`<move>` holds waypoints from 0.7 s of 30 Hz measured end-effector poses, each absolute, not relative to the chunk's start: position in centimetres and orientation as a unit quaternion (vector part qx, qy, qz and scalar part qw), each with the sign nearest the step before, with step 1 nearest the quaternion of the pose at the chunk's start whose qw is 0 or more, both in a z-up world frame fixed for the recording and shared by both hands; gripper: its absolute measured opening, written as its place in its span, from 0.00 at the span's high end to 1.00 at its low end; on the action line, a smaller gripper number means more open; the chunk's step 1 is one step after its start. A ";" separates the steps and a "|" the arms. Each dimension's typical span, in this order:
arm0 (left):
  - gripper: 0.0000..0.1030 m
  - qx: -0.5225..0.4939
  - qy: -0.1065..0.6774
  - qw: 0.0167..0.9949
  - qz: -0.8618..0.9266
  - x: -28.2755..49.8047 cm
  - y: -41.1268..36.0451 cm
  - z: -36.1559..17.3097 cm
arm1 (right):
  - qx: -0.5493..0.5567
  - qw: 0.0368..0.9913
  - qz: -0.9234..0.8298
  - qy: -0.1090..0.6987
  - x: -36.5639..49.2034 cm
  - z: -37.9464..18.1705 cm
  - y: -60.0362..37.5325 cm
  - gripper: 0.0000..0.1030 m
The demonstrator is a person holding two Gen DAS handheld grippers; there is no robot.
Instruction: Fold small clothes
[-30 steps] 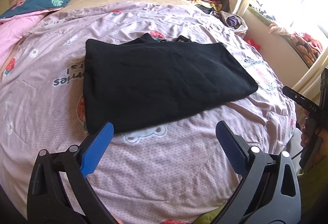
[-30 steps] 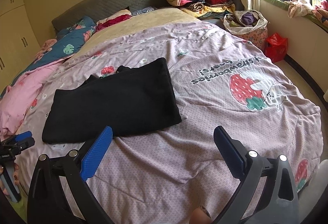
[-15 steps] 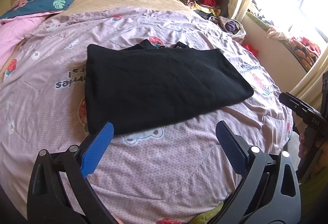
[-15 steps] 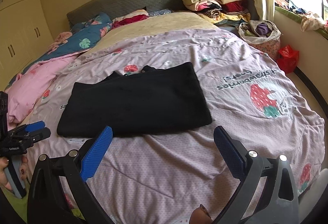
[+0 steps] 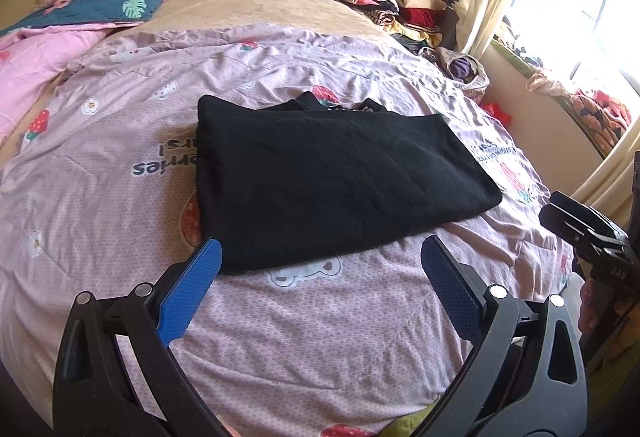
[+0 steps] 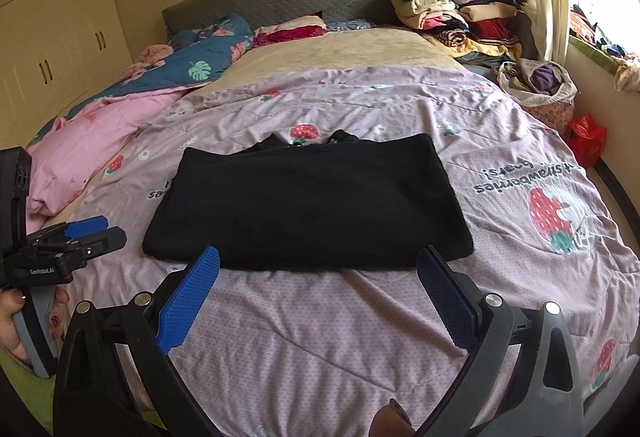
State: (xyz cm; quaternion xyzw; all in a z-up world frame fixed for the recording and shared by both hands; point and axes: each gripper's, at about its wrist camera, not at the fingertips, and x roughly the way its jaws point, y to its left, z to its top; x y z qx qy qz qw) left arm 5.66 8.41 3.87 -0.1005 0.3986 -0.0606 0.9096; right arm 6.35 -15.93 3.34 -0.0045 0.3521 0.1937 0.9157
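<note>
Black garment [image 5: 336, 181] lies folded flat mid-bed on the pink quilt [image 5: 320, 337]; soft, limp, light (thick knit, I'd guess), best pinched at near corners. My left gripper [image 5: 320, 269] and right gripper [image 6: 318, 269] hang spread, empty. Basket [image 6: 536, 85] by the window holds clothes.

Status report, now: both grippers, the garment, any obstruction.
Left gripper open, empty; right gripper open, empty. Black folded knit garment flat on pink strawberry-print quilt, untouched. Nothing in the way.
</note>
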 end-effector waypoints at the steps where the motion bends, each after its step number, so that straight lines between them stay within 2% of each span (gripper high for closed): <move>1: 0.09 -0.102 0.398 0.910 -0.058 5.6 8.7 3.9 | -0.007 0.915 0.198 0.351 6.3 3.4 -15.5 0.04; 21: 0.09 -0.144 0.379 0.914 0.004 7.1 15.1 4.0 | -0.057 0.899 0.253 0.354 6.3 3.7 -7.9 0.04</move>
